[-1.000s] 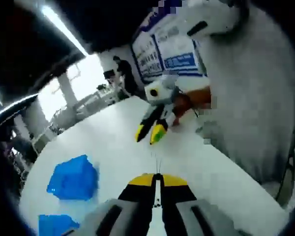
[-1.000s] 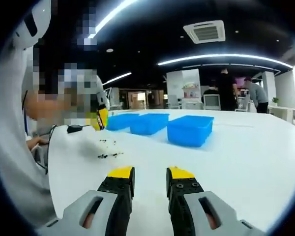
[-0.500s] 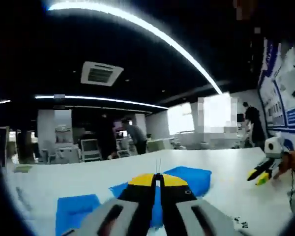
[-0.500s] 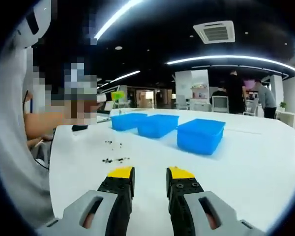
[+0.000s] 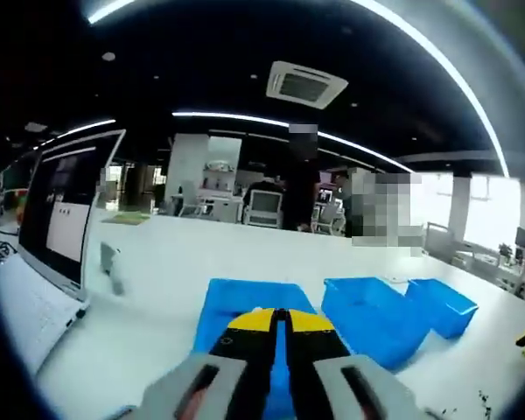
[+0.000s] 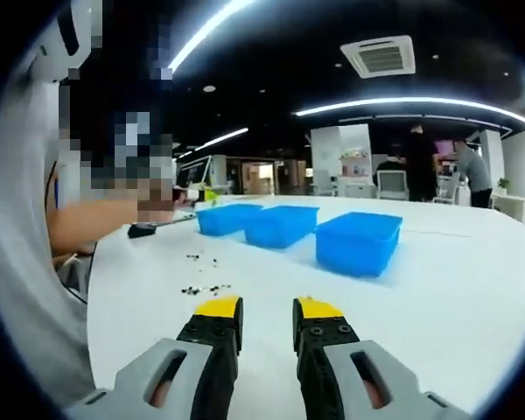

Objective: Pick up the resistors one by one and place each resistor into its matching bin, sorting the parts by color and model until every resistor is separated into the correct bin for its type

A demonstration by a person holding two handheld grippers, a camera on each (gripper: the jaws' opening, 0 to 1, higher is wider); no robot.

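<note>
Three blue bins stand in a row on the white table: the nearest bin [image 5: 245, 297] lies just beyond my left gripper [image 5: 280, 318], with the middle bin [image 5: 376, 317] and the far bin [image 5: 442, 306] to its right. My left gripper is shut; earlier frames show thin resistor leads at its tip. My right gripper [image 6: 255, 310] is open and holds nothing, low over the table. Loose resistors [image 6: 201, 287] lie scattered ahead of it to the left, in front of the same blue bins [image 6: 357, 241].
An open laptop [image 5: 57, 214] stands left of the bins. In the right gripper view the person's grey sleeve [image 6: 26, 289] and forearm [image 6: 96, 223] take up the left side. Other people [image 6: 471, 171] and office desks are far behind the table.
The left gripper view has swung from the person and the right gripper across to the bins and laptop, jaws still shut. The right gripper has barely moved.
</note>
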